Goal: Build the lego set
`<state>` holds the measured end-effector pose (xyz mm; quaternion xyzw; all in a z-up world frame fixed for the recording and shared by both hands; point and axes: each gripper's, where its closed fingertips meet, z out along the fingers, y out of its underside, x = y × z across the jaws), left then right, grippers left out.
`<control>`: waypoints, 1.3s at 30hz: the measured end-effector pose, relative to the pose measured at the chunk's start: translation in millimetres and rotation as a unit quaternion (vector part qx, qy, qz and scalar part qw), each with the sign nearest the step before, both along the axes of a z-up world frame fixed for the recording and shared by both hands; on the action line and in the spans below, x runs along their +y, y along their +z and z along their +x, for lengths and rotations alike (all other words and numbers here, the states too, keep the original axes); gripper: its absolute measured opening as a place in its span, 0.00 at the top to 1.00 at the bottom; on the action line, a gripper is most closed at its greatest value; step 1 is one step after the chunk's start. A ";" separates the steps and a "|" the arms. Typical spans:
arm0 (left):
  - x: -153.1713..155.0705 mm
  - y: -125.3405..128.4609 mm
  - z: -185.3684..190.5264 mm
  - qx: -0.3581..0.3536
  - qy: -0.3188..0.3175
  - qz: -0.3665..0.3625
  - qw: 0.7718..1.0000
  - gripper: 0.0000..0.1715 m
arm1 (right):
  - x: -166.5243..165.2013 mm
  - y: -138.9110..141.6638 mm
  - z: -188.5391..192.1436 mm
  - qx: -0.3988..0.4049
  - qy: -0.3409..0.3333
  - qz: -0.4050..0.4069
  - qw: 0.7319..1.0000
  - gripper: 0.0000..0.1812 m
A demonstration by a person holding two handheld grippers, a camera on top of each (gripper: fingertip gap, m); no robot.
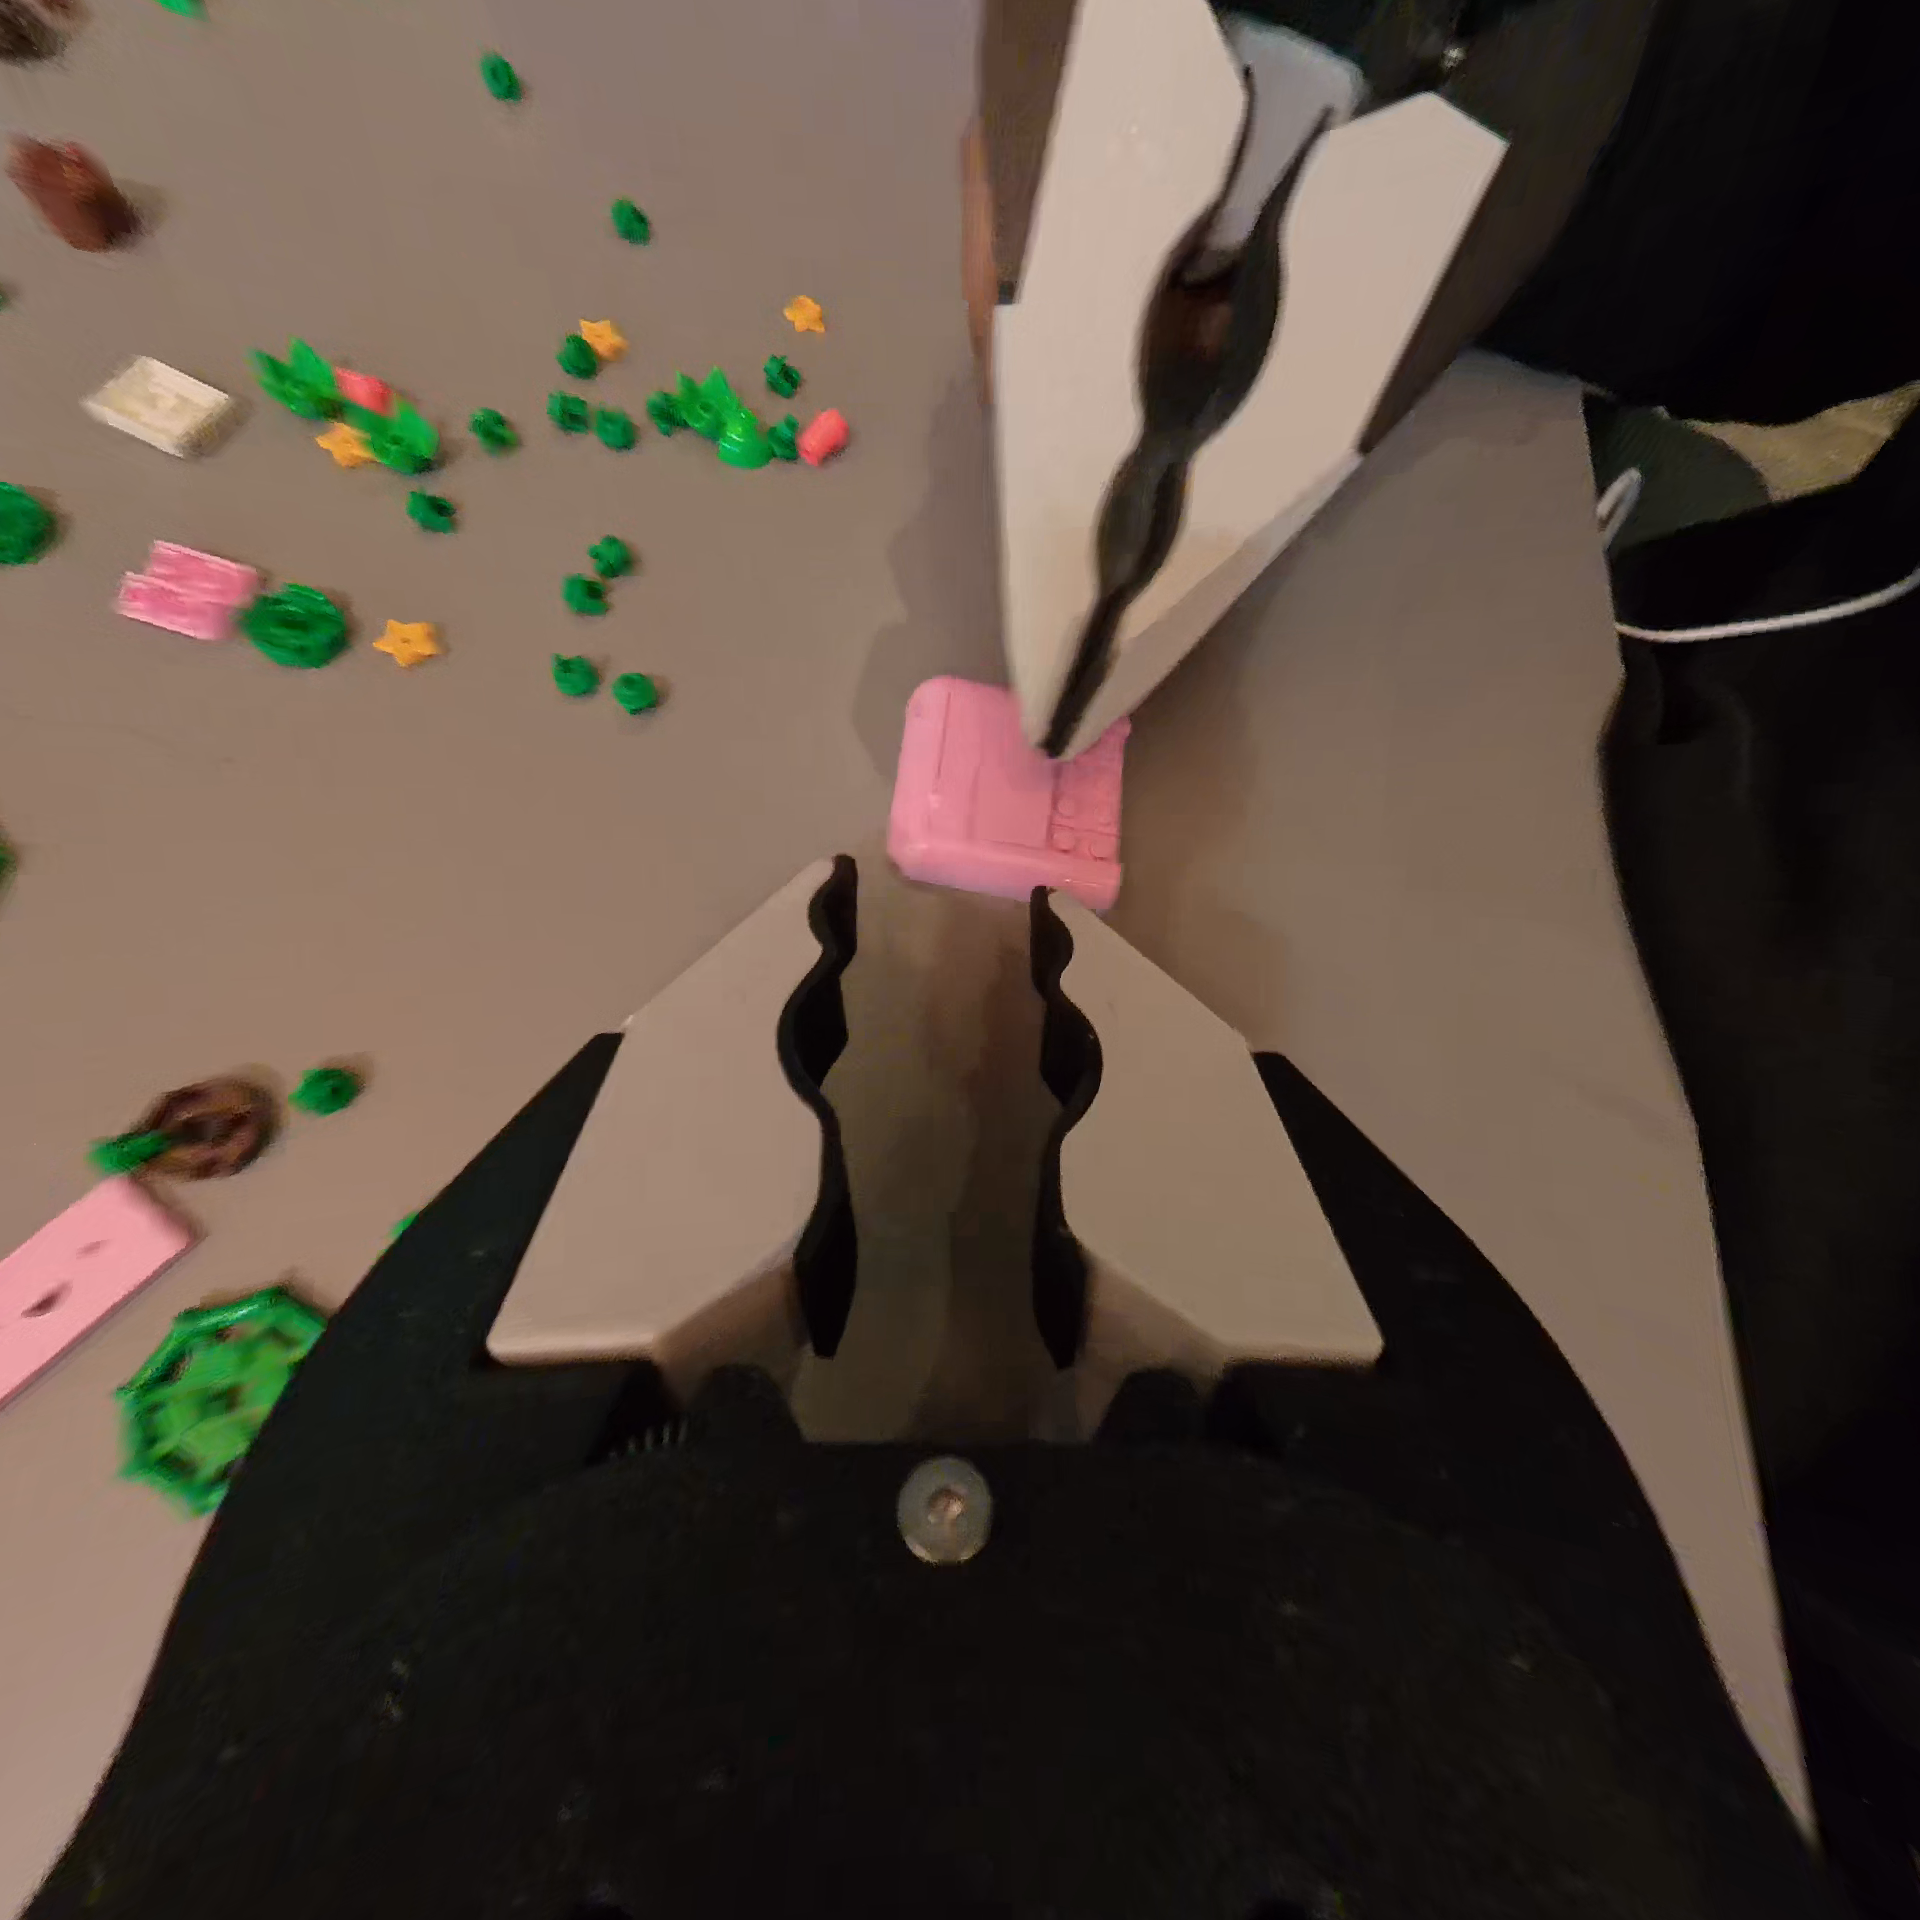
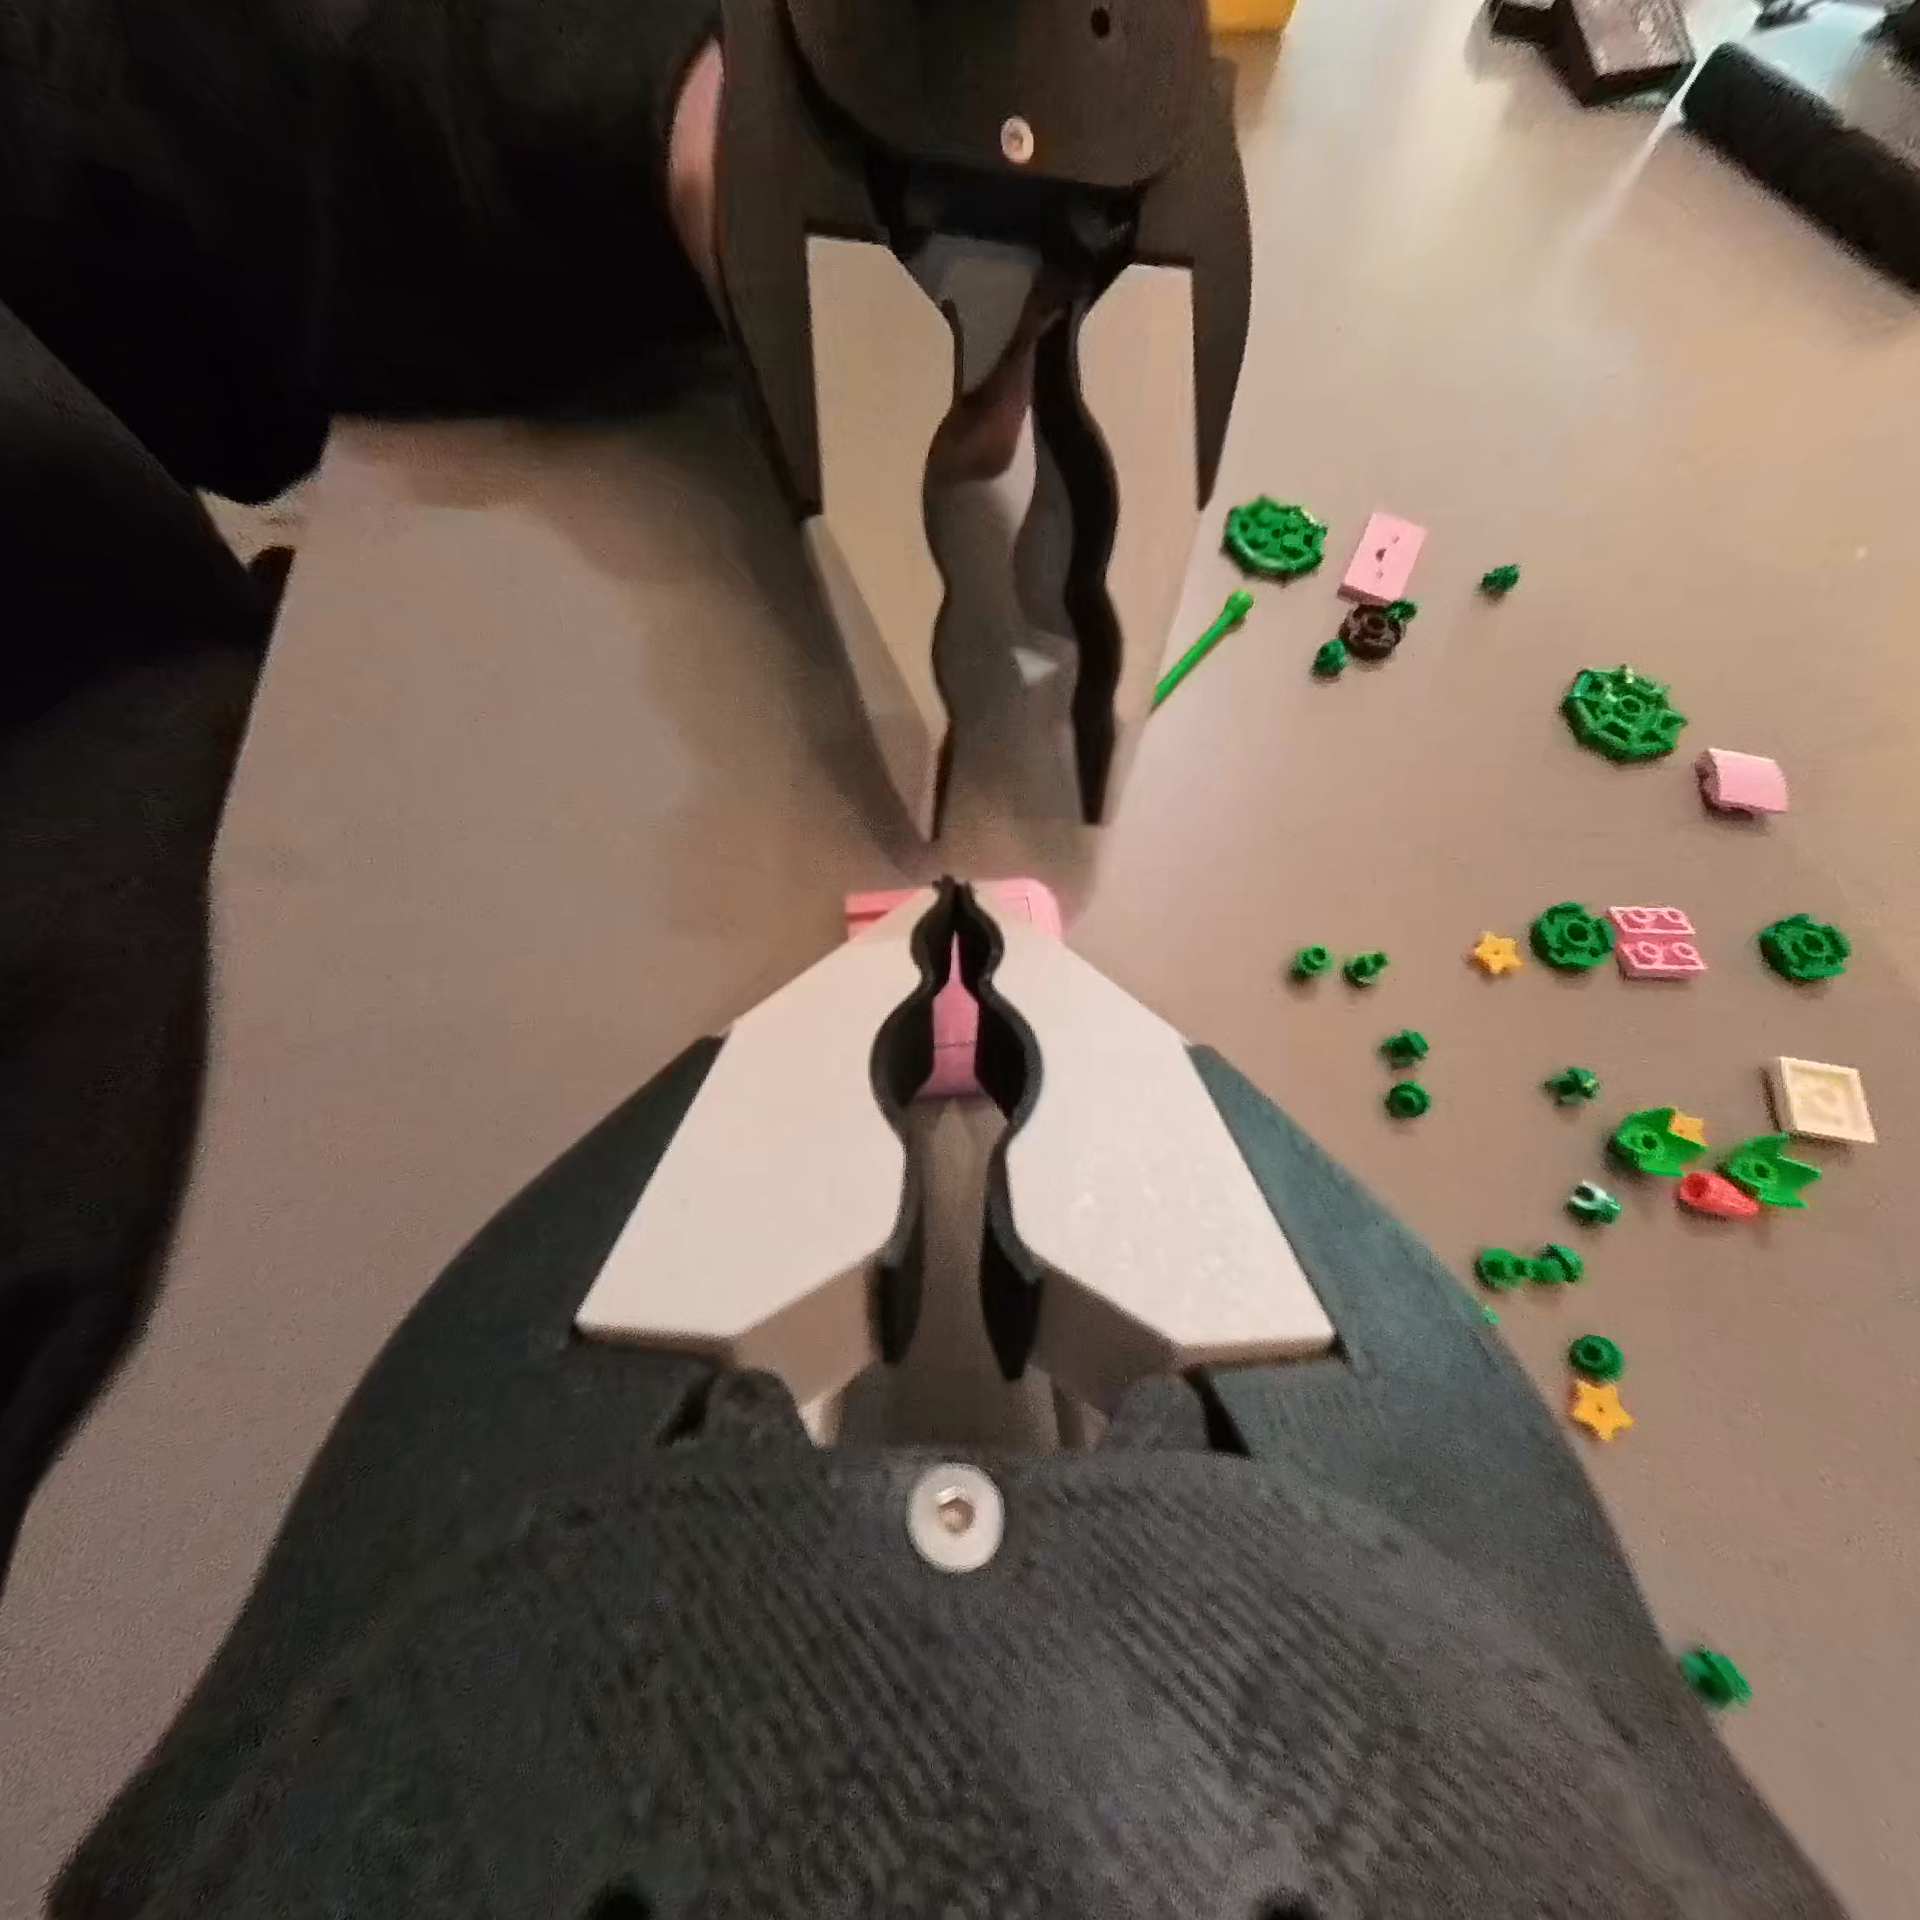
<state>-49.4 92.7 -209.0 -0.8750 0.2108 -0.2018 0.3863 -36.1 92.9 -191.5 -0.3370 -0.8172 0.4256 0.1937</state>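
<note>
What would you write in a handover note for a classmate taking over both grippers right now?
Right gripper: shut, tips pinching an edge of the pink block near the table's front edge.
Left gripper: open, empty, tips just short of the pink block, facing the right one.
Loose parts on the table: small green studs, yellow stars, green round plates, pink plates, a white tile.
Done: nothing visibly joined to the pink block.
Left: steady the block, then add pieces. Both views are motion-blurred.
</note>
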 end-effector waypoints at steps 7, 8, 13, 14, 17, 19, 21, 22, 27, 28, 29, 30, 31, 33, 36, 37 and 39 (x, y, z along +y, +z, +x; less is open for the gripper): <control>12.8 19.0 -110.3 0.069 0.228 0.076 0.968 0.83 | -0.3 2.7 1.1 -0.007 -0.002 -0.014 1.000 1.00; 11.8 18.9 -126.4 0.082 0.264 0.076 0.958 0.83 | 1.6 8.2 -1.1 0.007 -0.009 -0.016 1.000 1.00; 6.8 -0.9 -163.6 0.090 0.375 0.012 0.923 0.73 | 8.4 20.8 -6.9 0.038 -0.035 -0.018 0.998 1.00; 6.1 -4.4 -165.5 0.088 0.382 0.000 0.920 0.71 | 8.7 21.1 -7.1 0.038 -0.038 -0.015 0.998 1.00; 6.7 -8.8 -162.2 0.085 0.383 -0.015 0.920 0.70 | 10.0 23.3 -8.1 0.053 -0.043 0.002 0.998 1.00; 8.2 -12.1 -159.2 0.092 0.379 -0.025 0.921 0.70 | 12.6 24.9 -9.5 0.062 -0.050 0.010 0.997 1.00; 10.4 -13.0 -154.8 0.095 0.372 -0.027 0.923 0.71 | 14.1 25.5 -10.2 0.064 -0.054 0.011 0.996 1.00; 10.8 -13.8 -153.0 0.098 0.368 -0.028 0.924 0.73 | 14.6 25.1 -10.7 0.064 -0.056 0.010 0.996 1.00; 10.8 -14.2 -149.4 0.099 0.360 -0.029 0.927 0.79 | 13.4 19.6 -12.2 0.060 -0.056 0.012 0.997 1.00; 10.7 -13.8 -148.7 0.099 0.358 -0.028 0.928 0.82 | 12.7 18.2 -12.4 0.059 -0.056 0.014 0.997 1.00; 10.6 -13.5 -149.0 0.101 0.359 -0.026 0.927 0.82 | 11.8 17.2 -12.5 0.060 -0.055 0.016 0.997 1.00; 10.6 -13.2 -148.9 0.102 0.359 -0.025 0.927 0.82 | 10.9 16.1 -12.4 0.060 -0.053 0.017 0.997 1.00; 10.6 -13.1 -148.8 0.103 0.359 -0.025 0.927 0.82 | 10.0 15.3 -12.2 0.059 -0.052 0.020 0.997 1.00; 10.2 -13.4 -148.6 0.102 0.359 -0.026 0.928 0.82 | 8.7 14.6 -12.0 0.061 -0.050 0.024 0.997 1.00; 10.0 -13.5 -148.3 0.098 0.358 -0.026 0.928 0.82 | 7.1 16.7 -11.6 0.068 -0.049 0.026 0.996 1.00; 9.8 -13.5 -148.3 0.097 0.358 -0.027 0.928 0.82 | 7.0 17.7 -11.5 0.070 -0.049 0.026 0.996 1.00; 9.8 -13.5 -148.2 0.095 0.358 -0.027 0.928 0.82 | 7.7 19.0 -11.8 0.073 -0.051 0.025 0.996 1.00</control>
